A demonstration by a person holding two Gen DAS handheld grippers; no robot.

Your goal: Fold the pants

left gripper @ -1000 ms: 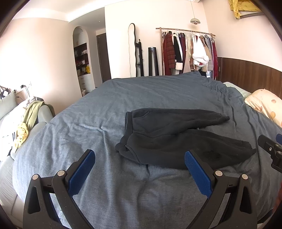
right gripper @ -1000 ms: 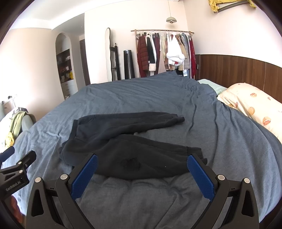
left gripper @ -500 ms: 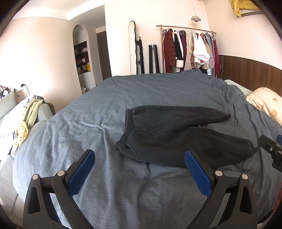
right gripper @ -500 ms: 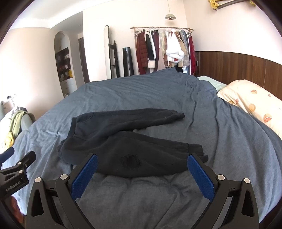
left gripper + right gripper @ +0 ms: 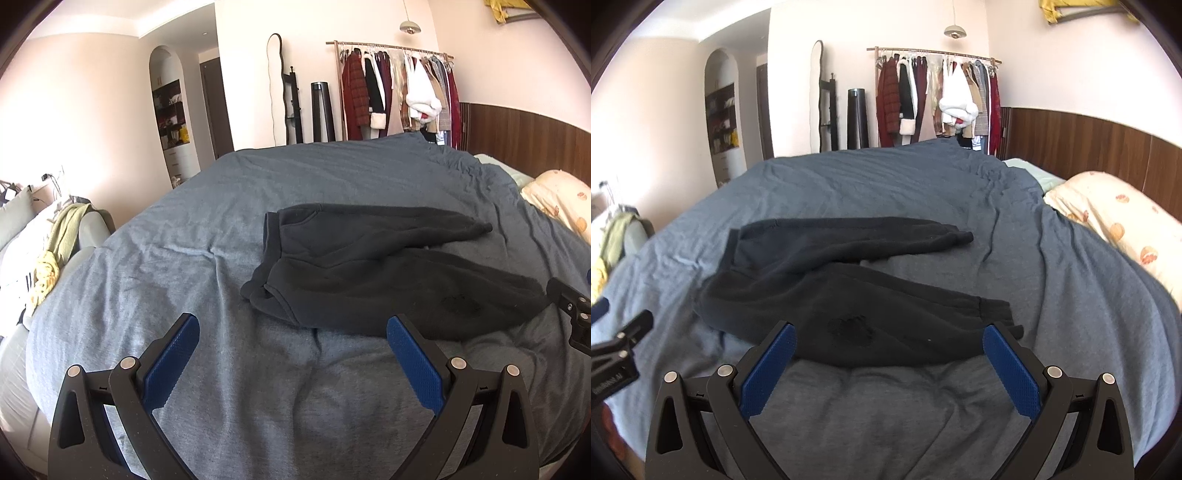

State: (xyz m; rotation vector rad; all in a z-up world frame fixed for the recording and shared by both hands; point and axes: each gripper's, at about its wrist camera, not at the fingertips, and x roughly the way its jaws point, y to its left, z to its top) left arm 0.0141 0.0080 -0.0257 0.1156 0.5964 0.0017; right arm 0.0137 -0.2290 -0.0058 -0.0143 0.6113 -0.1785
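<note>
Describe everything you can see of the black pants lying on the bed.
The black fleece-looking sweatpants lie unfolded on the blue-grey wrinkled bedspread, waistband to the left, two legs splayed to the right in a V. The near leg bears a faint dark print and ends in a ribbed cuff. Only the bedspread touches them; the open left gripper and open right gripper hover short of them.

Both grippers have eased a little closer to the black pants [image 5: 388, 273] over the last second. From the left gripper [image 5: 291, 354] the waistband now sits nearer its blue pads. From the right gripper [image 5: 886, 354] the near leg now reaches down between its fingertips, with the cuff just beside the right pad [image 5: 1012, 369].
</note>
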